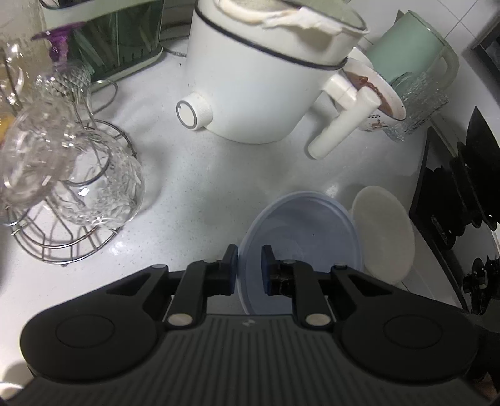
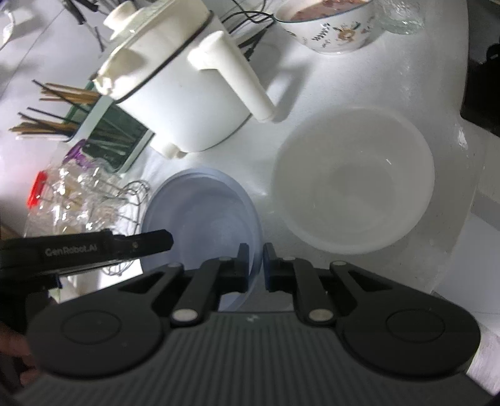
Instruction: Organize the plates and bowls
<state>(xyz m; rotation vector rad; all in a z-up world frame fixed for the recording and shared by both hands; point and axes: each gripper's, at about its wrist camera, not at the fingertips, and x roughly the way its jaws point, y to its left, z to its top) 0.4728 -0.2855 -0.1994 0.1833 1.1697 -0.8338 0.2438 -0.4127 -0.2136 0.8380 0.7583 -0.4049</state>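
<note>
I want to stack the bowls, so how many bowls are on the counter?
3. The blue bowl sits nearest, both grippers at its rim; the white bowl sits beside it on the right; the floral bowl is behind the pot's handle. Others may be hidden.

Translucent blue plastic bowl (image 1: pixel 300 231), glossy speckled counter (image 1: pixel 200 187), wire metal rack (image 1: pixel 72 246).

Your left gripper (image 1: pixel 250 260) fingers (image 1: pixel 231 265) sit closed on the blue bowl (image 1: pixel 300 231) rim, nr edge. White bowl (image 1: pixel 382 231) just beside it, rt. Behind on the bench (image 1: pixel 193 175): white pot (image 1: pixel 262 84); glass rack (image 1: pixel 68 187) lt.
</note>
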